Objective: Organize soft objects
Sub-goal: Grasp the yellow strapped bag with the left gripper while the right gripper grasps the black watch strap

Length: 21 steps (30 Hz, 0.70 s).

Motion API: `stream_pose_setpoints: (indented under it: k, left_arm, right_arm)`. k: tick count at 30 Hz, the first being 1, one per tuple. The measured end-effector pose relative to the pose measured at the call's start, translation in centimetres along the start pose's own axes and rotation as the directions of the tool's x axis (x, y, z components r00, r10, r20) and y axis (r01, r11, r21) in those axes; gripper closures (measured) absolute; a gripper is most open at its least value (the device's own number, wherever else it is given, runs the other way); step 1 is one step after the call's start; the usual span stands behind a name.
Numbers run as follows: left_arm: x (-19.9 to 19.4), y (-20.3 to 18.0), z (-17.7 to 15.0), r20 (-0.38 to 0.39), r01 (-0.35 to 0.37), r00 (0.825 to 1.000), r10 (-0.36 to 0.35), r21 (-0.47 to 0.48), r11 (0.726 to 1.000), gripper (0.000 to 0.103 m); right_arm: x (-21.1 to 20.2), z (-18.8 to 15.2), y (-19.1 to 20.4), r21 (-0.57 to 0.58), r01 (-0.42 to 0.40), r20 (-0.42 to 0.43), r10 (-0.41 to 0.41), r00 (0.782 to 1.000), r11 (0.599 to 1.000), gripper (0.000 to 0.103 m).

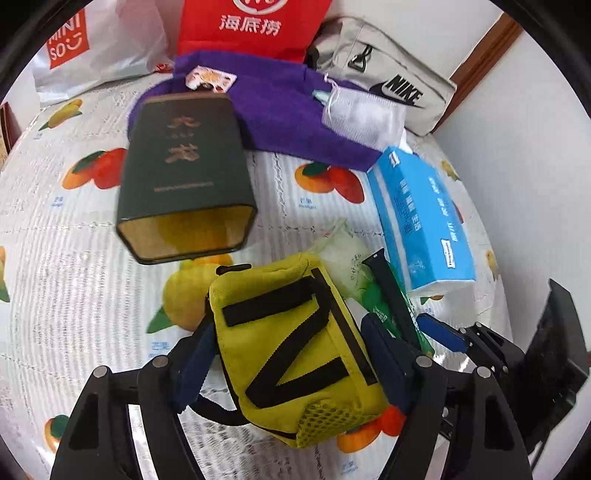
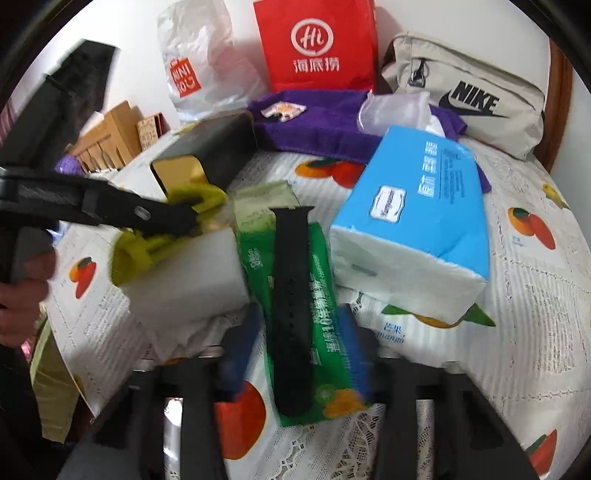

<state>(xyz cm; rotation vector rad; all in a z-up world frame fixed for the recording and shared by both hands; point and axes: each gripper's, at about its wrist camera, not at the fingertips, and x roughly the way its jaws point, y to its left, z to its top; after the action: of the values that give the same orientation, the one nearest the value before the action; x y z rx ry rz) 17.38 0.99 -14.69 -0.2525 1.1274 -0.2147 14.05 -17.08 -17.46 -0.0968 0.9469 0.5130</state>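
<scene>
Pinching a yellow pouch (image 1: 295, 347), left hand-held gripper (image 1: 291, 354), right hand-held gripper (image 2: 295, 354) spread, fruit-print tablecloth (image 1: 74, 258), white wall (image 1: 424, 22).

Yellow pouch (image 1: 295, 354) with black stripes; fruit-printed white tablecloth (image 1: 74, 258).

- The watch strap (image 2: 291, 295) lies on the wipes packet (image 2: 321, 354), left of the tissue pack (image 2: 417, 221).
- The towel (image 2: 317, 129) lies behind both, with the Haidilao bag (image 2: 317, 44) and Nike pouch (image 2: 469, 99) behind it.
- The tin (image 1: 184, 177) lies left of the towel.
</scene>
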Motion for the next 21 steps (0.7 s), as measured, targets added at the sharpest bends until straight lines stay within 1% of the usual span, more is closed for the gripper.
stream_pose_setpoints:
  k: [3, 5, 7, 9, 10, 11, 13, 16, 19, 21]
  left_arm:
    - [-0.8, 1.1, -0.4, 0.015, 0.005, 1.0, -0.005, -0.004, 1.0, 0.028]
    - [-1.2, 1.8, -0.8, 0.026, 0.024, 0.999, -0.024, -0.012, 1.0, 0.028]
    - [-1.4, 2.4, -1.1, 0.029, 0.027, 0.999, -0.027, -0.017, 0.999, 0.027]
    - [-1.3, 3.0, -1.3, 0.02, 0.024, 1.0, -0.023, -0.011, 1.0, 0.027]
    - [-1.1, 3.1, -1.5, 0.013, 0.022, 1.0, -0.022, -0.011, 1.0, 0.027]
    - [-0.9, 3.3, -1.5, 0.007, 0.024, 1.0, -0.023, -0.014, 1.0, 0.027]
    - [-0.6, 3.7, -1.7, 0.0, 0.033, 0.999, -0.033, -0.02, 0.999, 0.026]
    - [-0.8, 3.8, -1.8, 0.007, 0.044, 0.999, -0.044, -0.015, 0.999, 0.026]
    - [-0.8, 4.0, -1.8, 0.009, 0.049, 0.999, -0.049, -0.012, 0.999, 0.026]
    - [-0.7, 4.1, -1.8, 0.011, 0.054, 0.998, -0.054, -0.017, 0.998, 0.026]
  right_arm:
    - [-0.3, -0.1, 0.2, -0.012, 0.005, 0.015, -0.005, 1.0, 1.0, 0.068]
    - [-0.8, -0.2, 0.4, -0.015, 0.004, 0.024, -0.004, 1.0, 1.0, 0.069]
    - [-1.2, -0.2, 0.4, -0.011, -0.013, 0.023, 0.014, 1.0, 1.0, 0.069]
    - [-0.9, -0.2, 0.4, -0.007, -0.03, 0.002, 0.03, 1.0, 1.0, 0.067]
    - [-0.5, -0.2, 0.3, -0.003, -0.026, -0.019, 0.026, 0.999, 1.0, 0.065]
    - [0.0, -0.1, 0.2, 0.006, -0.019, -0.029, 0.019, 0.999, 1.0, 0.061]
    - [0.3, 0.1, 0.1, 0.022, -0.024, -0.038, 0.024, 0.999, 0.999, 0.061]
    - [-0.6, 0.2, 0.0, 0.027, -0.055, -0.026, 0.055, 0.998, 0.998, 0.061]
    - [-1.6, 0.1, 0.1, 0.008, -0.03, -0.004, 0.03, 1.0, 1.0, 0.06]
    - [-1.6, 0.2, -0.1, 0.02, -0.032, -0.001, 0.032, 0.999, 0.999, 0.062]
